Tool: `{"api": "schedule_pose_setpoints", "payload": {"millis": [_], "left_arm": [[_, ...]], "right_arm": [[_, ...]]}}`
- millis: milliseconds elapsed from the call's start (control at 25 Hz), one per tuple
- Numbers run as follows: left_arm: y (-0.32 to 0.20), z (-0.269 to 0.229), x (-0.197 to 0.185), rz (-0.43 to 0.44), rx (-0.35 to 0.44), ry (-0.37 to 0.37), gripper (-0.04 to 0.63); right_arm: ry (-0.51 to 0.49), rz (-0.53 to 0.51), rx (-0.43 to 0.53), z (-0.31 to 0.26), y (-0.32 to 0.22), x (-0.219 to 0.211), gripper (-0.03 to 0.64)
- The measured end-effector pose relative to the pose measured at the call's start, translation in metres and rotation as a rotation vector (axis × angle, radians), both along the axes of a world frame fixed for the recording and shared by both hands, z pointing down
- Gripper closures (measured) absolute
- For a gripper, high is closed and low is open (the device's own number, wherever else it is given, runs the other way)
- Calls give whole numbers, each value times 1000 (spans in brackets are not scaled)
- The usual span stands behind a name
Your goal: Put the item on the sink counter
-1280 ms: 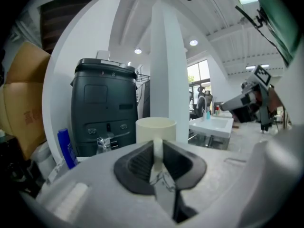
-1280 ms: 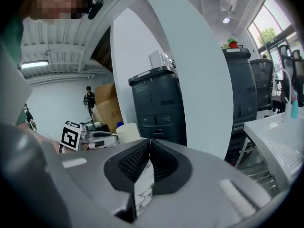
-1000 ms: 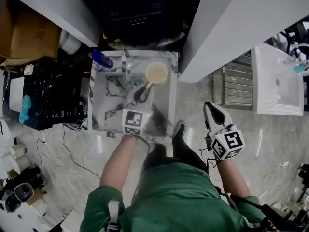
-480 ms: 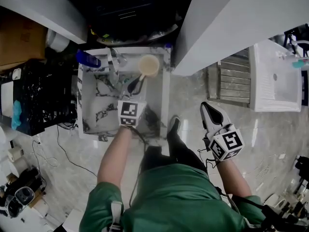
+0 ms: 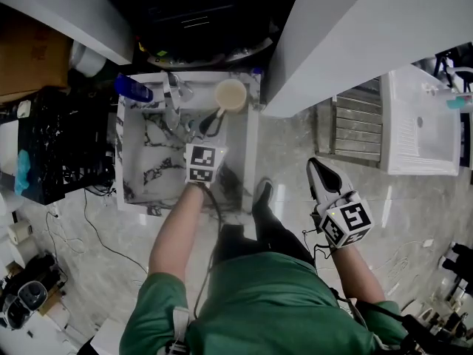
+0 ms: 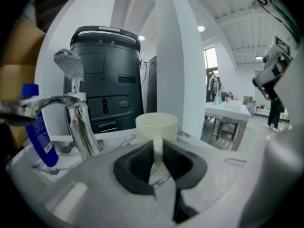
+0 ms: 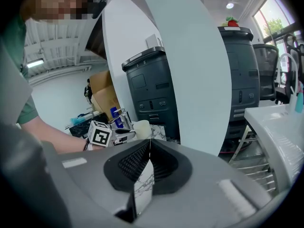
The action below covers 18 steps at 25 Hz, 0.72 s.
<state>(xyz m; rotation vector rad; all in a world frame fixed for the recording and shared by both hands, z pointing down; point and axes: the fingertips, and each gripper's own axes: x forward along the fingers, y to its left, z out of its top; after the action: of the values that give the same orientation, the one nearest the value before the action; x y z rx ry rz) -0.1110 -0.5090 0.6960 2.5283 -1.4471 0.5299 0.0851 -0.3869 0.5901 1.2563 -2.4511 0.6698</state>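
Note:
A cream cup [image 5: 230, 95] stands at the back right corner of the marble sink counter [image 5: 252, 135], next to the white pillar. In the left gripper view the cup [image 6: 156, 125] is upright just beyond the jaws, with its handle between the pads. My left gripper [image 5: 210, 125] reaches over the basin; its jaws are opening slightly while the pads still touch the handle. My right gripper [image 5: 323, 171] hangs over the floor to the right of the sink, shut with nothing in it; its closed tips [image 7: 145, 148] point toward the sink.
A chrome faucet [image 5: 172, 93] and a blue bottle [image 5: 134, 89] stand at the sink's back left. A black machine [image 6: 107, 75] rises behind the counter. A black crate [image 5: 66, 146] sits left of the sink, and a white table [image 5: 423, 124] stands far right.
My left gripper has reached a little further over the basin, carrying the cup toward the back right corner. The right gripper has stayed where it was.

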Motion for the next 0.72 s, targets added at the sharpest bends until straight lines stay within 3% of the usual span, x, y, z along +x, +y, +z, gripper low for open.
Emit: {"api": "schedule_pose_setpoints", "payload": {"millis": [160,280,400,560,720], "left_arm": [[-1,4,1,-4,-59,-12,543],[0,10,-3,-25,-125,24,426],[9,6,-8,-35,-149,53,385],[29,-10,-15,-24,-151,57,387],[54,-48,-25,-9,-112,85,477]], "right_arm": [[-8,-3,7,-4,1,-2,615],[-15,-4,18,-8,1,-4,615],[-20,0,35,-15,3,-7,615],[-30,11,51,-26,5,-13,615],[-47,6,79,-42,11,-23,615]]}}
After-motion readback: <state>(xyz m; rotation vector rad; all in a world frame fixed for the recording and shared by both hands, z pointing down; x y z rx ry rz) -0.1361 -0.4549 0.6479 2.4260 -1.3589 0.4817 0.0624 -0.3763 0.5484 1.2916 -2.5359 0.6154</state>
